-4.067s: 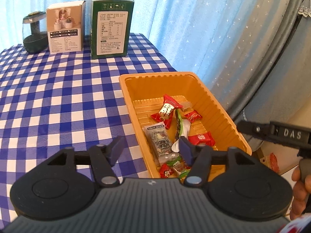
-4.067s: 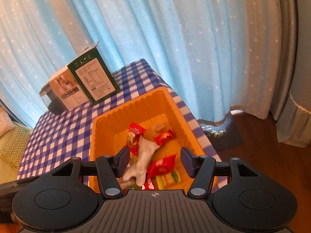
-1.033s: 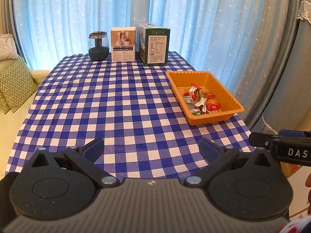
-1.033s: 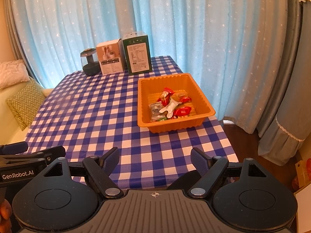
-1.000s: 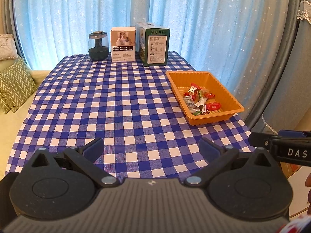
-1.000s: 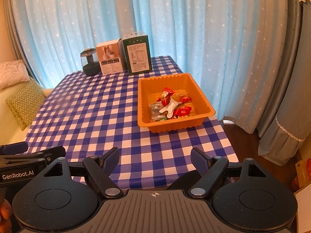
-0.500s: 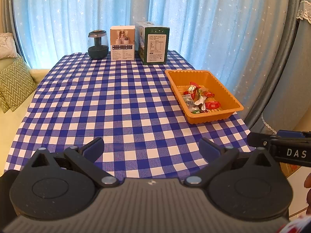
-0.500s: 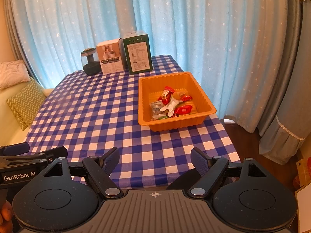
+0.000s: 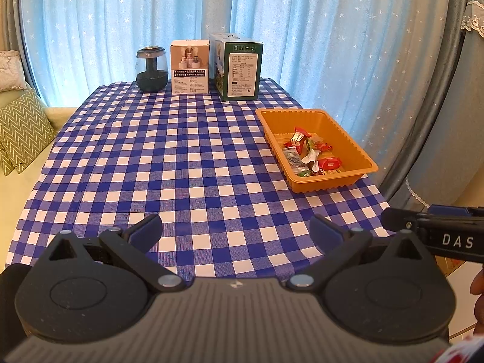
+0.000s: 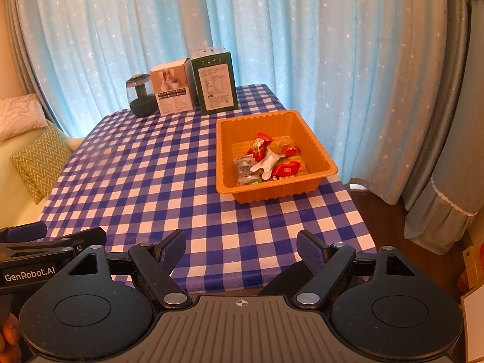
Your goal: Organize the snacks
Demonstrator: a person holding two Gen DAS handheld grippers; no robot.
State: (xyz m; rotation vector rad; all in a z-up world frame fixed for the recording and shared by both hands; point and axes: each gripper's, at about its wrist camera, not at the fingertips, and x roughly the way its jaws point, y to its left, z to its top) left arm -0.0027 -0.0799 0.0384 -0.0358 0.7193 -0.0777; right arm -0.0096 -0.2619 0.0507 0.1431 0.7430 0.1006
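The left tongs (image 9: 236, 230) and right tongs (image 10: 241, 248) are being held apart, empty, above the bench's (image 9: 181, 163) near edge. The jar (image 9: 152, 69), white box (image 9: 189, 67) and green box (image 9: 239, 69) are lined along the far edge; the snacks (image 10: 266, 158) are lying in the orange tray (image 10: 230, 139) at the right edge.

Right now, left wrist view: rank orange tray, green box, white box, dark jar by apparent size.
1. orange tray, though it sits nearest the camera
2. green box
3. white box
4. dark jar
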